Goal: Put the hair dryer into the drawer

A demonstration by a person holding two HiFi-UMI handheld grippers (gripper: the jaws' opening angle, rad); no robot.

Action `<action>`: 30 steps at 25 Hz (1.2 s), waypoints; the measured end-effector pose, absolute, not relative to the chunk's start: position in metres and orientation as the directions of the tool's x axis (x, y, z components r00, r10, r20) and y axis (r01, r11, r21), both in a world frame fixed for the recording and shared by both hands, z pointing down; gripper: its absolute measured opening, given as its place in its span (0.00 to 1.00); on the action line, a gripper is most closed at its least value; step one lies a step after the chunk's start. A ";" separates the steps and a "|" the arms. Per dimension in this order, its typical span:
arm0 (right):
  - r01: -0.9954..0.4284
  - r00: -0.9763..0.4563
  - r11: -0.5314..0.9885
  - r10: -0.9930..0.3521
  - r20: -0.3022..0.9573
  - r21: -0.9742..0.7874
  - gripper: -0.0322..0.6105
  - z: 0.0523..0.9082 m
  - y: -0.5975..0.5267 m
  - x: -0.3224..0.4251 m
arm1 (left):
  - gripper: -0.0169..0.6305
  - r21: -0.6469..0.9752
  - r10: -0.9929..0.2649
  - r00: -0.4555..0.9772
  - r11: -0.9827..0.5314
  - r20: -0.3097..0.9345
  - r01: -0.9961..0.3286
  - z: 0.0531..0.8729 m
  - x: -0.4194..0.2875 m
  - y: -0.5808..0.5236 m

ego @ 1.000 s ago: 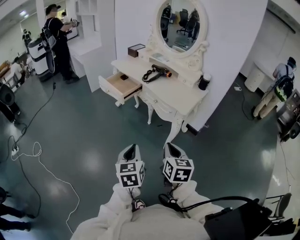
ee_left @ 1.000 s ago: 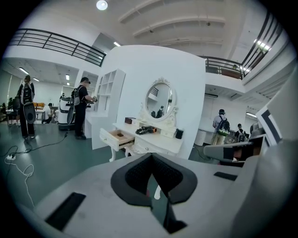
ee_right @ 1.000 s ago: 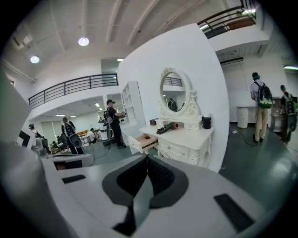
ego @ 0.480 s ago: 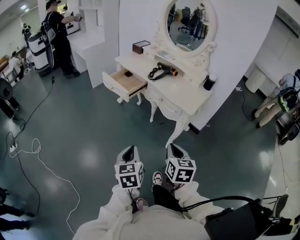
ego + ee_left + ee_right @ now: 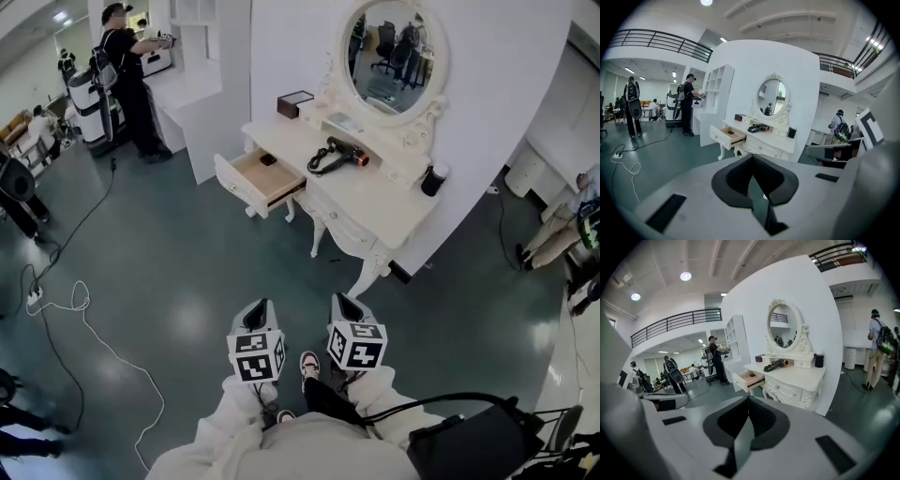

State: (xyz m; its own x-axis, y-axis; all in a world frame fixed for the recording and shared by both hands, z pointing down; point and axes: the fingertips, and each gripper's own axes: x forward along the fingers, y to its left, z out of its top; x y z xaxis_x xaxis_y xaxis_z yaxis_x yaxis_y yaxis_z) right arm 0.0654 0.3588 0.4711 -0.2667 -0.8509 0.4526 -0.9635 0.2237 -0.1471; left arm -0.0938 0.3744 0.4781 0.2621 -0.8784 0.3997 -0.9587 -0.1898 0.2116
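The black hair dryer (image 5: 337, 156) with an orange end lies on the white dressing table (image 5: 384, 202), under the oval mirror. The table's left drawer (image 5: 265, 178) stands pulled out, with a small dark item inside. My left gripper (image 5: 259, 307) and right gripper (image 5: 343, 302) are side by side over the green floor, well short of the table, both shut and empty. The left gripper view shows its jaws (image 5: 751, 157) closed, with the hair dryer (image 5: 758, 127) and drawer (image 5: 730, 135) far ahead. The right gripper (image 5: 748, 400) faces the hair dryer (image 5: 777, 364) and drawer (image 5: 750, 378).
A person (image 5: 131, 75) stands at a white shelf unit at the back left. A white cable (image 5: 80, 314) loops on the floor at the left. On the table are a brown box (image 5: 295, 101) and a black cup (image 5: 431, 178). Another person (image 5: 574, 220) is at the right.
The view has come nearer to the dressing table, which now sits further right and larger. Both grippers have travelled forward together, still shut and empty.
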 end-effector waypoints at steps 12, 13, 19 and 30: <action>-0.961 -0.273 0.215 -0.845 0.459 -0.176 0.15 0.475 0.247 0.105 | 0.02 0.158 -0.868 0.266 -0.219 0.419 -0.963 0.474 -0.049 0.262; -0.961 -0.272 0.212 -0.845 0.460 -0.178 0.15 0.475 0.237 0.110 | 0.02 0.157 -0.867 0.265 -0.218 0.421 -0.963 0.474 -0.045 0.251; -0.963 -0.260 0.191 -0.837 0.481 -0.189 0.15 0.484 0.186 0.139 | 0.02 0.150 -0.852 0.276 -0.233 0.445 -0.961 0.482 -0.018 0.200; -0.954 -0.290 0.207 -0.825 0.485 -0.219 0.15 0.491 0.113 0.162 | 0.02 0.115 -0.847 0.252 -0.224 0.469 -0.968 0.484 0.004 0.133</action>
